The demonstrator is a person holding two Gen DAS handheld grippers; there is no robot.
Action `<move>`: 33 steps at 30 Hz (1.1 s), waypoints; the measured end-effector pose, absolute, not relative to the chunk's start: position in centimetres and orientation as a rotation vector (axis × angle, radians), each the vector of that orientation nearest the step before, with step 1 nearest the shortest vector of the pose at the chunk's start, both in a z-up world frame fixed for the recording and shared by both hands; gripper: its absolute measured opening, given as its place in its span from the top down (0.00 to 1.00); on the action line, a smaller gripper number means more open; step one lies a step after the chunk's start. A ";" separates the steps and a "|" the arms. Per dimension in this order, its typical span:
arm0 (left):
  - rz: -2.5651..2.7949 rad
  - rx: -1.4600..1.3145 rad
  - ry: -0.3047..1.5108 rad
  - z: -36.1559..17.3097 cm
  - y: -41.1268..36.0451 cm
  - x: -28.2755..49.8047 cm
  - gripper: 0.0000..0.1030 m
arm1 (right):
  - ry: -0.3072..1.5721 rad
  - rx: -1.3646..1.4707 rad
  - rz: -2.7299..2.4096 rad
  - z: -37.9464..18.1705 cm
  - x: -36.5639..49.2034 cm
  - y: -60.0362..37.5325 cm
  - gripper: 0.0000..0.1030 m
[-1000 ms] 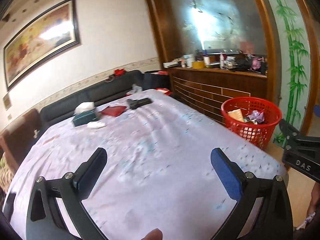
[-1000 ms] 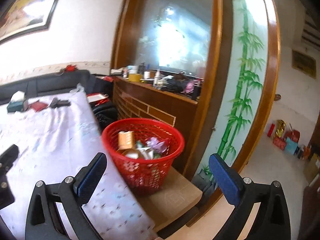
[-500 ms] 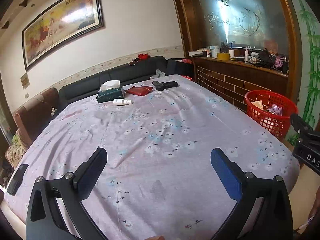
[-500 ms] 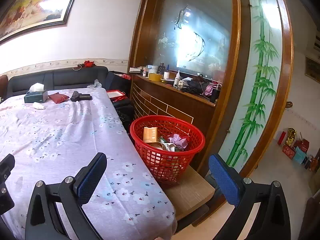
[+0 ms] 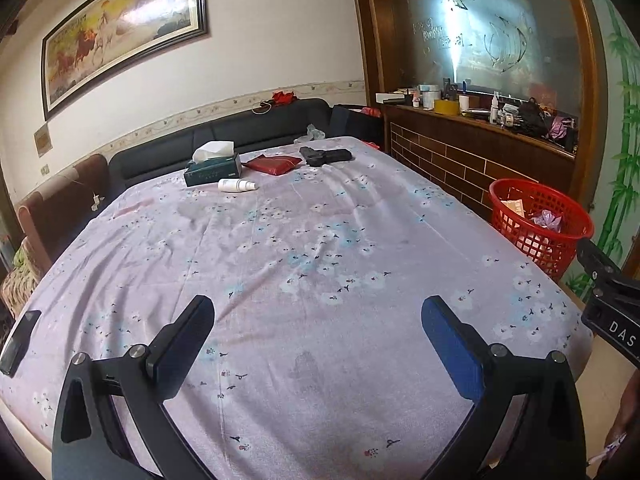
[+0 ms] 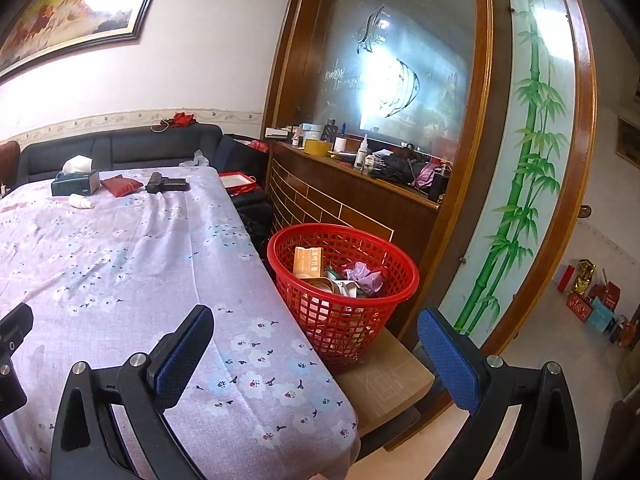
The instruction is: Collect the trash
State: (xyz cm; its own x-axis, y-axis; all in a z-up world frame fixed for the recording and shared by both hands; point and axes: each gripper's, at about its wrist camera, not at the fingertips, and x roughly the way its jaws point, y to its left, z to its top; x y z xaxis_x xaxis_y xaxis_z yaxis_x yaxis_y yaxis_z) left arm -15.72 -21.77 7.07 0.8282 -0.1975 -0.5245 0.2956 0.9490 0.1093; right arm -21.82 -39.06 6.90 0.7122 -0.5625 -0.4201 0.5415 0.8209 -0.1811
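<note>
A red mesh basket [image 6: 344, 288] with trash in it stands on a low stool at the table's right side; it also shows in the left wrist view [image 5: 540, 224]. My left gripper [image 5: 318, 340] is open and empty above the near end of the flowered tablecloth [image 5: 304, 248]. My right gripper [image 6: 316, 352] is open and empty over the table's right corner, in front of the basket. A white bottle [image 5: 236, 185], a tissue box [image 5: 212, 168], a red pouch [image 5: 274, 163] and a black object [image 5: 326, 156] lie at the table's far end.
A black phone [image 5: 18, 340] lies at the table's left edge. A dark sofa [image 5: 224, 136] runs behind the table. A wooden counter [image 6: 352, 184] with bottles stands to the right. Boxes [image 6: 592, 300] sit on the floor far right.
Both grippers have pulled back and turned left; the table and basket look farther away. Both stay open and empty.
</note>
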 end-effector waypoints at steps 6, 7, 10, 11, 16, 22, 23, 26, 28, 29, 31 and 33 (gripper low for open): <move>-0.266 0.184 0.535 7.1 -21.8 -15.7 0.00 | 0.489 -0.053 -0.605 6.8 -21.7 -38.9 0.00; -0.265 0.188 0.534 7.0 -21.8 -15.7 0.00 | 0.487 -0.055 -0.606 6.9 -21.7 -38.9 0.00; -0.267 0.187 0.536 7.0 -21.7 -15.7 0.00 | 0.488 -0.055 -0.606 6.9 -21.7 -38.9 0.00; -0.264 0.189 0.534 7.0 -21.8 -15.7 0.00 | 0.488 -0.054 -0.607 6.9 -21.7 -38.9 0.00; -0.261 0.189 0.541 6.9 -21.6 -15.6 0.00 | 0.490 -0.053 -0.606 6.8 -21.7 -38.9 0.00; -0.260 0.190 0.539 6.8 -21.6 -15.6 0.00 | 0.494 -0.051 -0.604 6.8 -21.7 -38.9 0.00; -0.261 0.188 0.541 6.8 -21.6 -15.6 0.00 | 0.493 -0.052 -0.604 6.8 -21.7 -38.8 0.00; -0.260 0.189 0.541 6.8 -21.6 -15.6 0.00 | 0.493 -0.051 -0.603 6.8 -21.7 -38.9 0.00; -0.261 0.189 0.541 6.8 -21.6 -15.6 0.00 | 0.494 -0.052 -0.603 6.8 -21.6 -38.9 0.00; -0.260 0.189 0.540 6.8 -21.6 -15.5 0.00 | 0.493 -0.051 -0.604 6.7 -21.6 -38.9 0.00; -0.262 0.188 0.541 6.8 -21.6 -15.6 0.00 | 0.495 -0.050 -0.601 6.7 -21.6 -38.9 0.00; -0.261 0.187 0.542 6.8 -21.6 -15.5 0.00 | 0.495 -0.051 -0.603 6.7 -21.6 -38.9 0.00</move>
State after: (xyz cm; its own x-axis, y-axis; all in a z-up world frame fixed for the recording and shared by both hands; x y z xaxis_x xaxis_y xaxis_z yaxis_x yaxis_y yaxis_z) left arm -15.55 -21.61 6.78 0.8252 -0.1949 -0.5301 0.2929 0.9502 0.1066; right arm -21.56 -38.85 6.69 0.7110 -0.5553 -0.4315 0.5313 0.8261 -0.1876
